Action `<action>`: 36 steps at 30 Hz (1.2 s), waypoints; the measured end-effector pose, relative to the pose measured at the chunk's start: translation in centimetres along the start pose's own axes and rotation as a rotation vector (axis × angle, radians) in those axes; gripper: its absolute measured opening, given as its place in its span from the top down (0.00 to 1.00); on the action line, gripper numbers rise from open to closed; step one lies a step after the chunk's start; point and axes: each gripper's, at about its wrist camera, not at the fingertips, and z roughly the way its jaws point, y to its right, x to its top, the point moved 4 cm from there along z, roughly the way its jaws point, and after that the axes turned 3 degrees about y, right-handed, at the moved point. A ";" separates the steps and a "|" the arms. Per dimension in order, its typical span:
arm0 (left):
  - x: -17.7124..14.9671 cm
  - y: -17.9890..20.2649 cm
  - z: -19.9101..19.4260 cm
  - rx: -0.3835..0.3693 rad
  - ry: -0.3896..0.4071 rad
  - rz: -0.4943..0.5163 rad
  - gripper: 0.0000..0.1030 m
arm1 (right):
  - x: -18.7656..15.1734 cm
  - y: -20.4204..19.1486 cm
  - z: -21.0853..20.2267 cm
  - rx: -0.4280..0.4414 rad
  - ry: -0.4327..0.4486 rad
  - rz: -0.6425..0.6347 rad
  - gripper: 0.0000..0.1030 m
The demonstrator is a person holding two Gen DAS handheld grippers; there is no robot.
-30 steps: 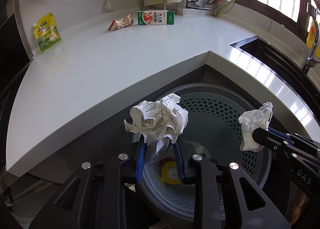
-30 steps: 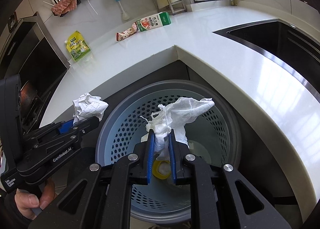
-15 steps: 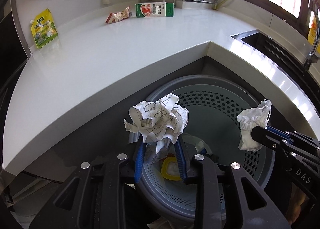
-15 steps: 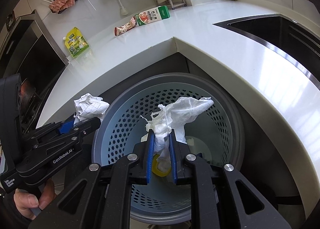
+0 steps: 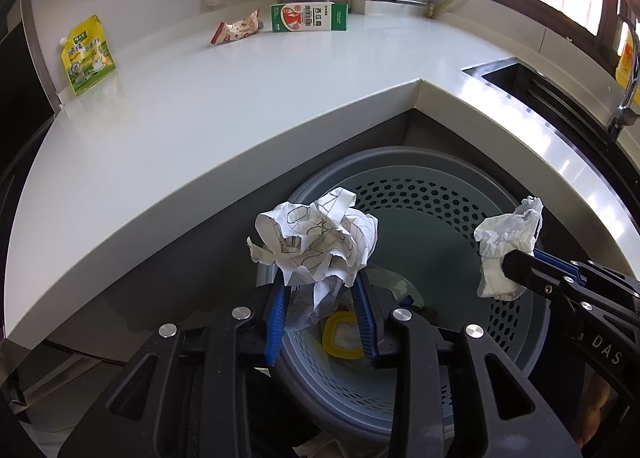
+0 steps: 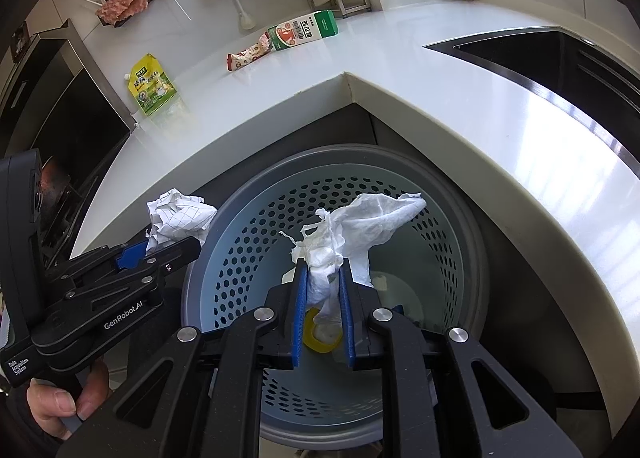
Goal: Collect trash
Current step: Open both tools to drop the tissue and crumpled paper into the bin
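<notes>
My left gripper (image 5: 322, 298) is shut on a crumpled ball of lined paper (image 5: 316, 242) and holds it over the left rim of a grey perforated trash bin (image 5: 432, 194). My right gripper (image 6: 323, 290) is shut on a crumpled white tissue (image 6: 356, 226) above the middle of the bin (image 6: 256, 226). The paper ball (image 6: 176, 214) and the tissue (image 5: 504, 242) each also show in the other wrist view. A yellow-rimmed lid (image 6: 314, 336) lies at the bottom of the bin.
The bin stands below the inner corner of a white counter (image 5: 200, 106). On the counter lie a green carton (image 5: 308, 17), a red snack wrapper (image 5: 236, 32) and a yellow-green pouch (image 5: 86, 54). A dark sink (image 6: 540, 54) is at the right.
Both grippers have lowered slightly toward the bin, still holding the paper ball and the tissue.
</notes>
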 end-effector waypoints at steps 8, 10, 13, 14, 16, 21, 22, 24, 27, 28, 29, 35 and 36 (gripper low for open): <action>-0.1 -0.4 -0.3 0.009 0.006 -0.013 0.54 | 0.1 0.6 -0.7 -0.013 0.019 0.026 0.69; 0.0 -0.5 -0.4 0.013 0.010 -0.015 0.51 | 0.2 0.7 -0.9 -0.014 0.030 0.031 0.62; 0.0 -0.6 -0.4 0.018 0.009 -0.021 0.48 | 0.3 0.8 -1.2 -0.015 0.040 0.033 0.56; 0.0 -0.7 -0.5 0.019 0.009 -0.024 0.47 | 0.3 0.8 -1.3 -0.016 0.043 0.035 0.52; 0.0 -0.7 -0.6 0.021 0.012 -0.027 0.43 | 0.3 0.9 -1.4 -0.014 0.045 0.038 0.50; 0.1 -0.8 -0.9 0.024 0.017 -0.030 0.40 | 0.4 1.0 -1.4 -0.010 0.047 0.045 0.49; 0.1 -0.8 -0.9 0.025 0.017 -0.031 0.40 | 0.4 1.1 -1.4 -0.010 0.047 0.046 0.48; 0.1 -0.9 -1.1 0.026 0.019 -0.034 0.39 | 0.4 1.1 -1.4 -0.007 0.045 0.051 0.47; 0.2 -1.3 -1.4 0.029 0.027 -0.041 0.36 | 0.5 1.0 -1.6 -0.004 0.050 0.052 0.46; 0.2 -1.4 -1.6 0.029 0.030 -0.043 0.36 | 0.5 0.9 -1.7 -0.003 0.054 0.051 0.46; 0.2 -1.5 -1.7 0.030 0.033 -0.046 0.35 | 0.5 0.9 -1.9 -0.003 0.058 0.050 0.44; 0.2 -1.7 -1.7 0.029 0.031 -0.054 0.34 | 0.6 0.9 -2.0 -0.002 0.060 0.052 0.43; 0.2 -1.6 -1.8 0.030 0.032 -0.055 0.34 | 0.6 0.9 -2.1 -0.001 0.061 0.052 0.43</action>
